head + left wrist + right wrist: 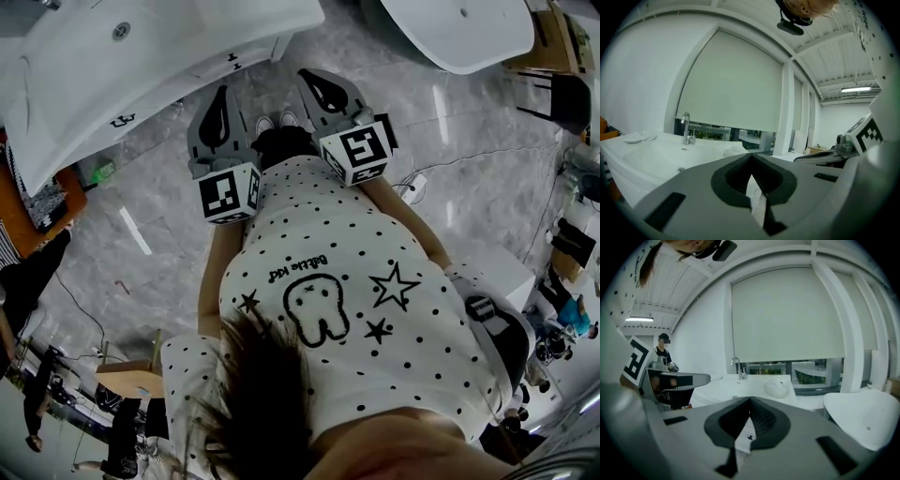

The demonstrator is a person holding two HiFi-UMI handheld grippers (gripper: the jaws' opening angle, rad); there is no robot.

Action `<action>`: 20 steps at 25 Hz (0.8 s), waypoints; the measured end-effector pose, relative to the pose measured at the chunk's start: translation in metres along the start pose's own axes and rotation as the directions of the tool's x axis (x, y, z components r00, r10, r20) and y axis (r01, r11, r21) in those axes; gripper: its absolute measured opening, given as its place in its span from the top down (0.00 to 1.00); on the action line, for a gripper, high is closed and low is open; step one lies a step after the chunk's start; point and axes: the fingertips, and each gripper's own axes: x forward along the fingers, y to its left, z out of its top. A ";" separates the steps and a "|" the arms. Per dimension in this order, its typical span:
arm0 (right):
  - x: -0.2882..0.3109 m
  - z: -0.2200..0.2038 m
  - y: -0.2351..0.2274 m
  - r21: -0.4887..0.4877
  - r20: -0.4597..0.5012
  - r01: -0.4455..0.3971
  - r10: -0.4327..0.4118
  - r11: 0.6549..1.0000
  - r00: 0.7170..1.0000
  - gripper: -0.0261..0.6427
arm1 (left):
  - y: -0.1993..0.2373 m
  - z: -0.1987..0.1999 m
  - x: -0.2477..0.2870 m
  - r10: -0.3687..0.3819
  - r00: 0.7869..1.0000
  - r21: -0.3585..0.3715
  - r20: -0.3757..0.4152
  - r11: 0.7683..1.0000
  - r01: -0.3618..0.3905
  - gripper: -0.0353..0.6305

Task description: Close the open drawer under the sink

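Left gripper (221, 105) and right gripper (325, 94), both pinched closed on nothing, hover before the sink (192, 47) front edge, probably idle; no drawer shows.

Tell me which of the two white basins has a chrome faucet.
The long basin mid-frame in the right gripper view, with the faucet at its back edge; the rounded basin to its right shows none.

The left hand-held gripper (222, 94) and the right hand-held gripper (314, 77) sit side by side, just in front of the person (356, 309) holding them. The sink (141, 56) lies ahead of both and stretches off to the left. Its faucet (686, 127) stands at the far rim, in front of a window (731, 84). A second basin (459, 28) lies ahead to the right of the right hand-held gripper.
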 end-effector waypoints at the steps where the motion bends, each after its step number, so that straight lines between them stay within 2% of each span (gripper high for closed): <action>1: -0.001 0.001 0.001 0.001 0.004 -0.004 0.004 1.000 1.000 0.94 | 0.000 0.001 -0.002 -0.002 1.000 0.001 0.001 1.000 0.002 0.94; 8: -0.003 0.000 0.011 -0.001 0.006 -0.035 0.035 0.999 0.999 0.94 | -0.003 -0.007 -0.011 -0.014 1.000 -0.011 -0.015 1.000 0.014 0.94; 14: -0.002 -0.005 0.020 -0.026 -0.013 -0.064 0.063 0.998 0.998 0.94 | -0.016 -0.016 -0.008 -0.066 0.997 0.030 -0.035 0.997 0.067 0.94; 20: 0.001 -0.007 0.022 -0.028 -0.014 -0.074 0.074 0.997 0.997 0.94 | -0.004 -0.021 -0.007 -0.025 0.999 -0.008 -0.039 1.000 0.025 0.94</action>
